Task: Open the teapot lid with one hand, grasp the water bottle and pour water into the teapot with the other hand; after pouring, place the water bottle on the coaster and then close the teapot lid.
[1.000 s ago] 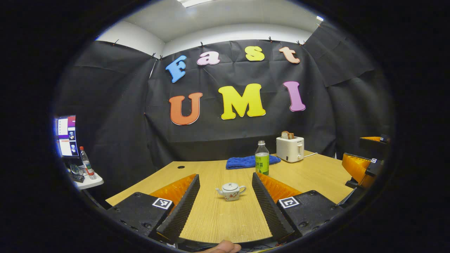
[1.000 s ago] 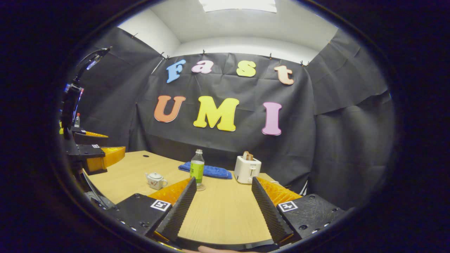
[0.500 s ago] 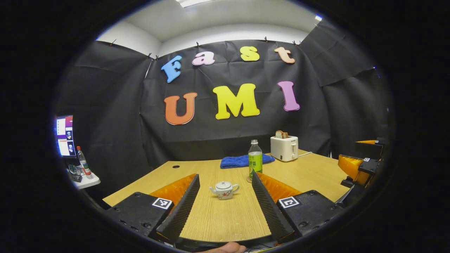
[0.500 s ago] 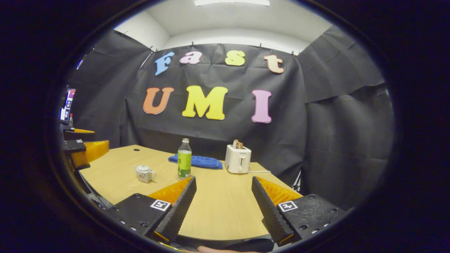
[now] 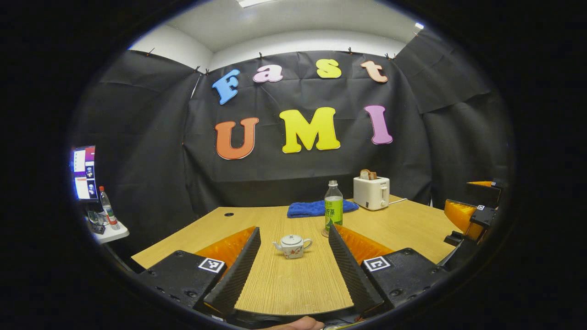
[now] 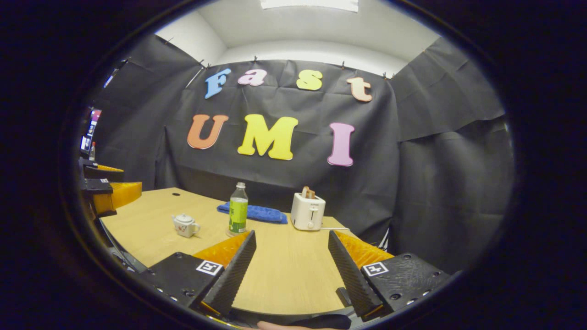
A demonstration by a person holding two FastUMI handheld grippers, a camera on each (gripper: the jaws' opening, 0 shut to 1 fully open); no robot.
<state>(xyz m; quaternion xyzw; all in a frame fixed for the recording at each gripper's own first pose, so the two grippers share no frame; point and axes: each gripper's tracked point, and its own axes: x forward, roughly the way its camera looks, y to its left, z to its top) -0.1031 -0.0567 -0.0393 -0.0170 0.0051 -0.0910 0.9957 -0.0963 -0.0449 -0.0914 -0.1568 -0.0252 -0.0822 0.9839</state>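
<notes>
left claw (image 5: 293,270): wide open, empty
right claw (image 6: 291,270): wide open, empty
teapot (image 5: 292,246): lid on, left of bottle (image 5: 333,208)
toaster (image 5: 371,192): bread inside

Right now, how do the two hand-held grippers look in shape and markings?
Each hand-held gripper, left and right, has two long wedge-shaped fingers with ribbed inner faces and orange ridged outer sides. Each finger sits on a black block that bears a small square black-and-white marker.
</notes>
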